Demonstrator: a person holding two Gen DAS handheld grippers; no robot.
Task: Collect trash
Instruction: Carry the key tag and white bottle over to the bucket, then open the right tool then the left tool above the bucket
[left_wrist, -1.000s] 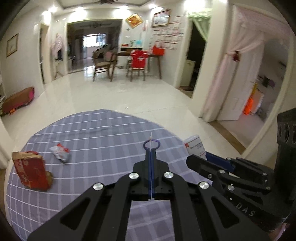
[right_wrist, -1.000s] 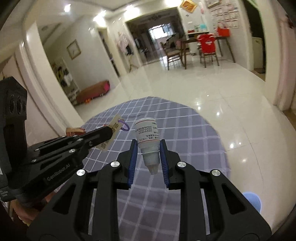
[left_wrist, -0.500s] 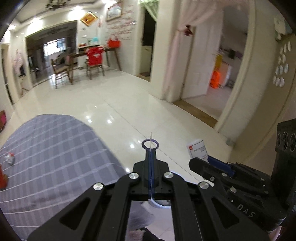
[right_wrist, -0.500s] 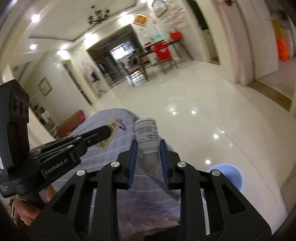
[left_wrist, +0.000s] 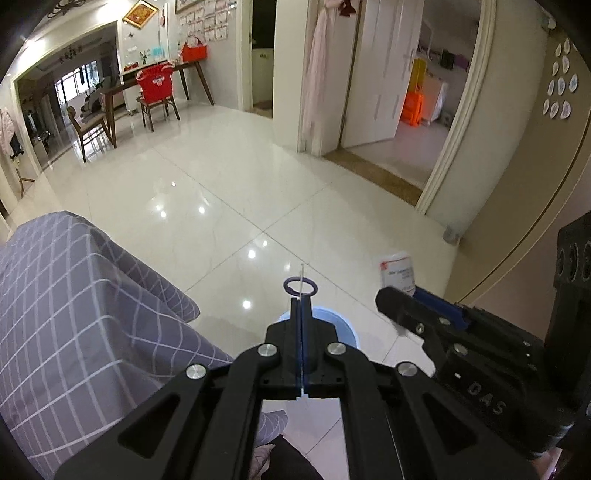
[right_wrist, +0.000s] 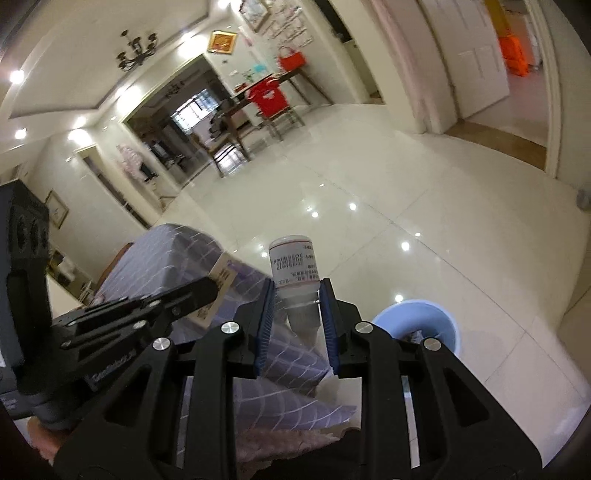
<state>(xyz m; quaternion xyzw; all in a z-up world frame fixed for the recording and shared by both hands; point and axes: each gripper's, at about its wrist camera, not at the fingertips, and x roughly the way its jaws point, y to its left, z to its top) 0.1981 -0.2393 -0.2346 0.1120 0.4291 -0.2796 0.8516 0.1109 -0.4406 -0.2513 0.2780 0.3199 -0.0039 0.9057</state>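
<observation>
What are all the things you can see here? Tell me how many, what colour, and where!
Bottle: one, white with a printed label, held neck-down in the right gripper.
Tag: one thin card with a purple ring, pinched in the left gripper.
Bin: one, light blue, on the floor below the grippers.
Tablecloth: one, grey-purple with white checks, draped at the left.
Chair cover: one, red, on a chair by the far table.
Left gripper: one, black, closed on the tag.
Right gripper: one, black with blue pads, clamping the bottle.
</observation>
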